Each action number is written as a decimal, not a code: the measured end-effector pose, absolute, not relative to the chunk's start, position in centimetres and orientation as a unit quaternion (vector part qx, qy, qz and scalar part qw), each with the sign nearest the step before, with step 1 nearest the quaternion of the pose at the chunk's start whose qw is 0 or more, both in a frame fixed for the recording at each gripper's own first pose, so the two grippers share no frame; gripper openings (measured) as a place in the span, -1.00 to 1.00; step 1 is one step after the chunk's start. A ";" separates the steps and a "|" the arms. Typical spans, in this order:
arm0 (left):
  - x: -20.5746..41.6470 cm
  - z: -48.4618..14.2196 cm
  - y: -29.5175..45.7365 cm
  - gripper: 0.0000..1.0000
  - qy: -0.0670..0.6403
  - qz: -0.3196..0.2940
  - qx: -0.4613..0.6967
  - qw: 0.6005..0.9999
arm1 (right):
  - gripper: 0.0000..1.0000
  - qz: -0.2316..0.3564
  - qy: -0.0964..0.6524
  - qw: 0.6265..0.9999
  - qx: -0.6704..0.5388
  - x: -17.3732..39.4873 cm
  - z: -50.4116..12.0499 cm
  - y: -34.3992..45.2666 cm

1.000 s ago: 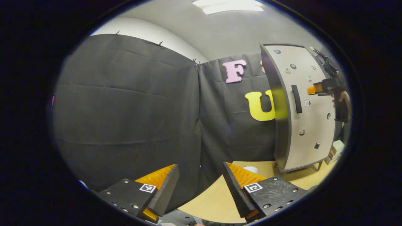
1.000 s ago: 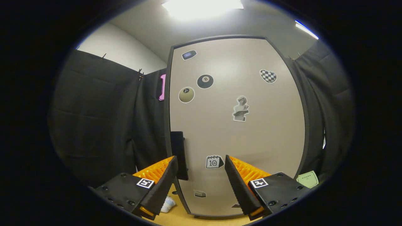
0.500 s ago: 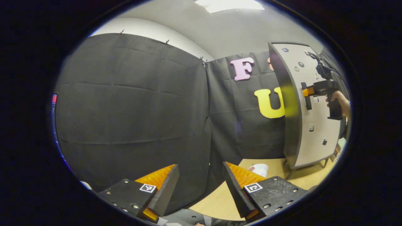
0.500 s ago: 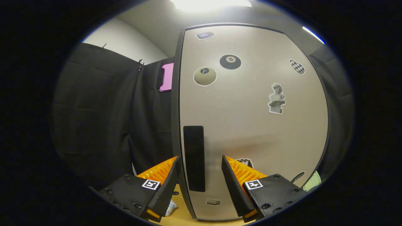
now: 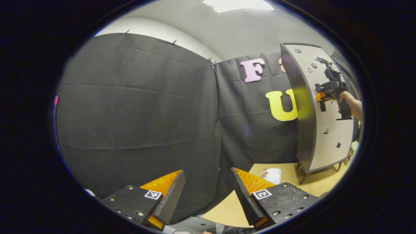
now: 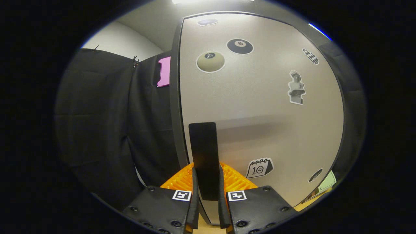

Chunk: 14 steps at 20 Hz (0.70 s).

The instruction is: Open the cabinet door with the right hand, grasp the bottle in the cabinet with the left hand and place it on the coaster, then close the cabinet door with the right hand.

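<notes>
The beige cabinet door with stickers stands close in front of me in the right gripper view. Its black vertical handle sits between my right gripper's fingers, and the right gripper is shut on it. In the left gripper view the cabinet stands at the far right on the wooden table, door closed, with the right gripper and a hand at the handle. My left gripper hangs open, low and well left of the cabinet, holding nothing.
A crumpled white item lies on the table left of the cabinet's legs. Black cloth walls close off the back and left. A pale green box shows at the cabinet's lower right.
My right gripper moved in onto the handle and closed its fingers on it. The left gripper drifted slightly, staying open.
</notes>
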<state>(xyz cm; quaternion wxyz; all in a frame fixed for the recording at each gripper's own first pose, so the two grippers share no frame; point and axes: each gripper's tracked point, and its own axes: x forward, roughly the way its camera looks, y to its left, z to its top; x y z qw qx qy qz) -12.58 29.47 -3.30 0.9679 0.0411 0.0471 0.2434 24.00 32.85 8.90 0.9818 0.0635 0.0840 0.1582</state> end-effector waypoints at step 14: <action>-4.4 -2.3 22.3 0.69 0.016 0.116 0.034 0.993 | -0.66 0.249 0.115 0.958 0.079 20.3 8.8 30.2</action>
